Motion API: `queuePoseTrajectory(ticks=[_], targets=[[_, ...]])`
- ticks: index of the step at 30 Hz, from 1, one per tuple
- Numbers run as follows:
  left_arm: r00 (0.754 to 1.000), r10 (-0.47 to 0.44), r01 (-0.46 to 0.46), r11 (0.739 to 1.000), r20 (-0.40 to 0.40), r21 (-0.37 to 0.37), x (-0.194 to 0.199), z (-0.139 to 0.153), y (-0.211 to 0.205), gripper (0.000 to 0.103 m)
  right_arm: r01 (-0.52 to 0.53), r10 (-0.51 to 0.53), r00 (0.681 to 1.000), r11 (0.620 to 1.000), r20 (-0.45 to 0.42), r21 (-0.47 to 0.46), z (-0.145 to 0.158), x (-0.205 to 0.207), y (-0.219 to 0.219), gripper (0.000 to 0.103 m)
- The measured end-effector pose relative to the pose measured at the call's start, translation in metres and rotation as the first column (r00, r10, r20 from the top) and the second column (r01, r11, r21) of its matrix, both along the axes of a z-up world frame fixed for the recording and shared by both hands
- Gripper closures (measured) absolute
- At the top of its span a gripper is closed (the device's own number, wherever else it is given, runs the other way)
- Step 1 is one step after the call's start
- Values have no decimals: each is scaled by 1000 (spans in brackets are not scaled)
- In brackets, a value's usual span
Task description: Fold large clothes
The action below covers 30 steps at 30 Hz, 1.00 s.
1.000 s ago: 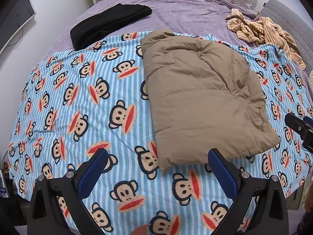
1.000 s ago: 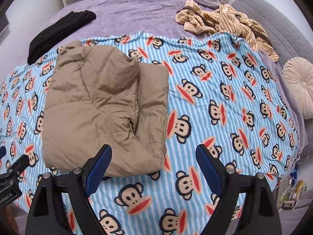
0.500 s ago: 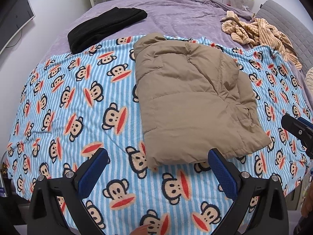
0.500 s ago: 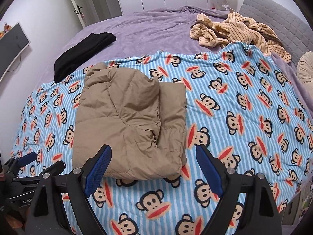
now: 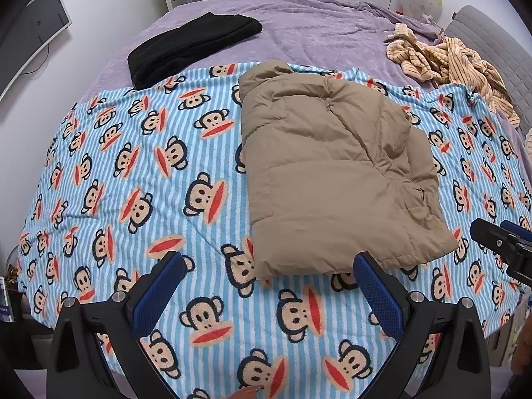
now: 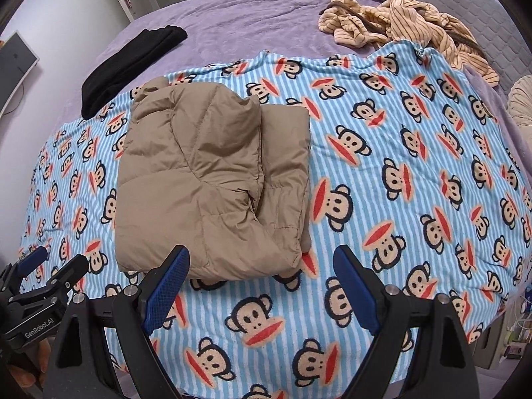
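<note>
Both views have drawn back from the tan puffer jacket (image 5: 332,173) over the last second, so it sits smaller and farther from the blue pads than it did, though the jacket itself lies folded as before.

Nearest the jacket's front hem, the left tool (image 5: 266,294) hangs released, its pads spread wide with nothing between them; the hem lies just beyond its right pad, not touching. The right tool (image 6: 261,286) is likewise released and empty, its left pad just short of the jacket's near right corner.

The jacket rests as a compact folded bundle on the monkey-print blanket (image 5: 133,183), one sleeve laid across its top. Beyond the jacket's far edge the blanket gives way to the purple bedspread (image 5: 316,30). Left of the jacket's collar end lies a folded black garment (image 5: 193,46); to the far right of the jacket is a crumpled striped beige garment (image 6: 399,20).
</note>
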State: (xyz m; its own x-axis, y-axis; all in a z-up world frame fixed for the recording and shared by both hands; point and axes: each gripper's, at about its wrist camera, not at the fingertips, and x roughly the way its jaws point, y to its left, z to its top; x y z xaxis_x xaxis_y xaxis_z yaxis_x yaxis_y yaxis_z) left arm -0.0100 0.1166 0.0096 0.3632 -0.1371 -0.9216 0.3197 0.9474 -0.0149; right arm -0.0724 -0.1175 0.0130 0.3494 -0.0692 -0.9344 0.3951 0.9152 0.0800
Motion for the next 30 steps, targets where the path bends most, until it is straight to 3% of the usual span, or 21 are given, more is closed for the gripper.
queuePoseTrajectory(ticks=[8,30], targets=[[999,26,-26,1000,25,9,-16,15,-6,1,-42,42,999,999,-3,2,8,-4,-1,13],[983,142,-143,990,119,4,-93,78,-24,1,-192,194,974,981,118,-28,62,-54,-17,13]])
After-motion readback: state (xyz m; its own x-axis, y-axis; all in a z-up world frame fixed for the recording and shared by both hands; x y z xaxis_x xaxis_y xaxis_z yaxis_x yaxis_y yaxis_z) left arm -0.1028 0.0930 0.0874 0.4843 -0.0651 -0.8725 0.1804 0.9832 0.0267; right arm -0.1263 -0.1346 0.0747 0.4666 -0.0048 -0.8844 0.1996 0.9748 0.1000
